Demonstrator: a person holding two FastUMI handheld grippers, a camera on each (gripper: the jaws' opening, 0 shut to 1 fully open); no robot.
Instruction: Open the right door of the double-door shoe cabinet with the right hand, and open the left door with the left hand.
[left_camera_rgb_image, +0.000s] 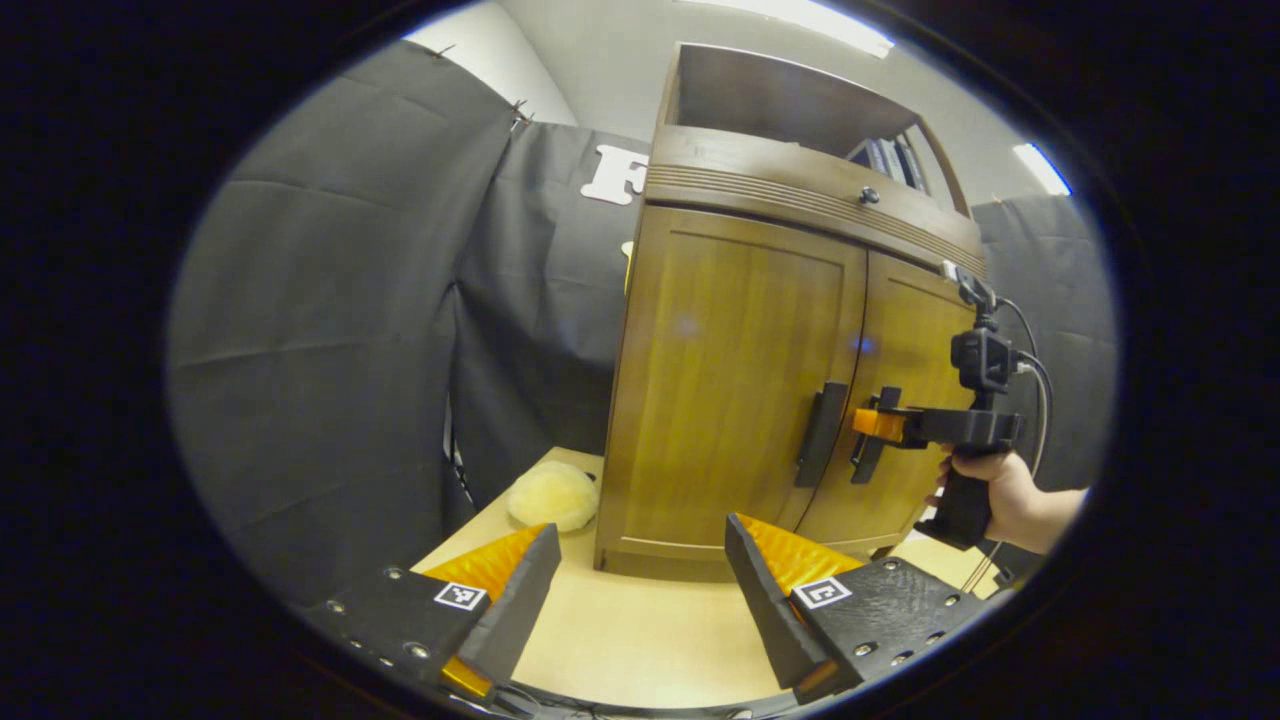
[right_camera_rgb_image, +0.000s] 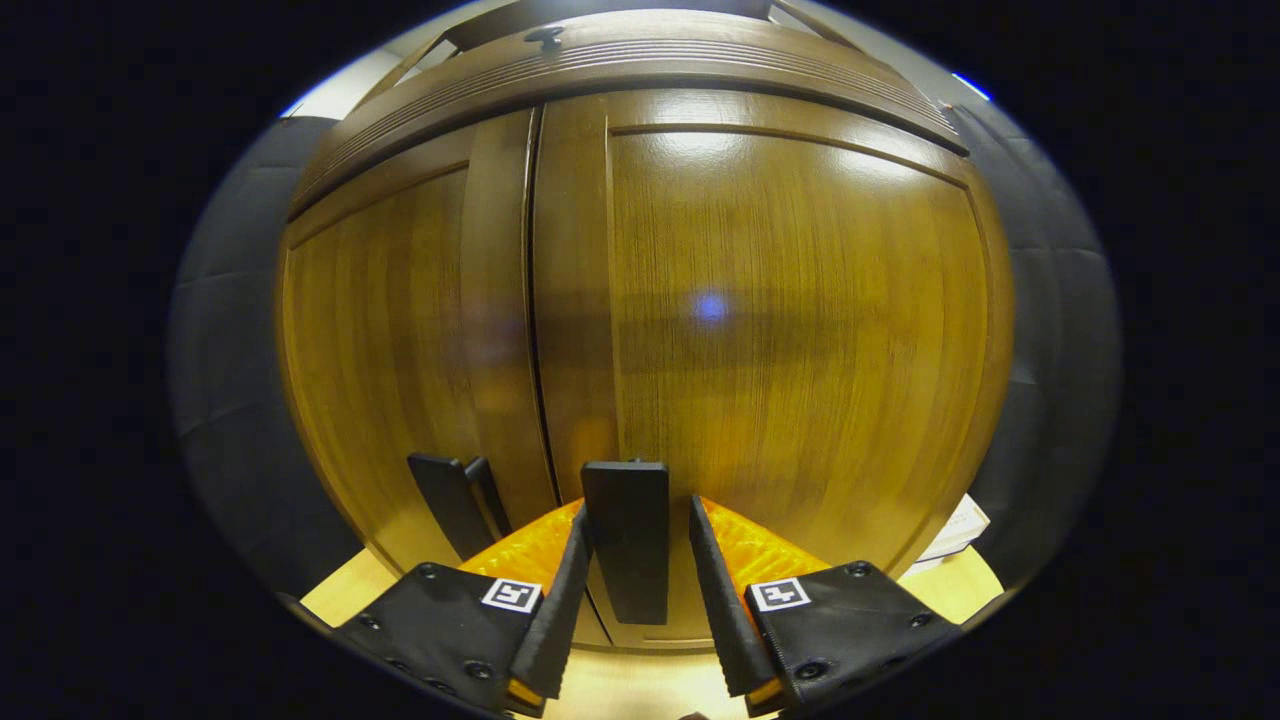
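Right gripper (right_camera_rgb_image: 630, 590) straddles the right door's handle (right_camera_rgb_image: 627, 540), fingers close but maybe not pinching (both doors closed); pull early and it slips off. Left gripper (left_camera_rgb_image: 640, 590) hangs wide open, empty.

The shoe cabinet (left_camera_rgb_image: 740, 380) is warm brown wood with fine vertical grain, glossy, and both doors carry black handles: the left door's handle (left_camera_rgb_image: 820, 435) and the right door's handle (right_camera_rgb_image: 627, 540). A ribbed brown band runs above the doors, with a small dark knob (left_camera_rgb_image: 869, 196) at about 12 o'clock. The bench (left_camera_rgb_image: 640, 630) is pale beige. A cream-yellow fluffy thing (left_camera_rgb_image: 553, 495) lies at 9 o'clock from the cabinet's foot. The booth wall (left_camera_rgb_image: 330, 330) is black cloth.
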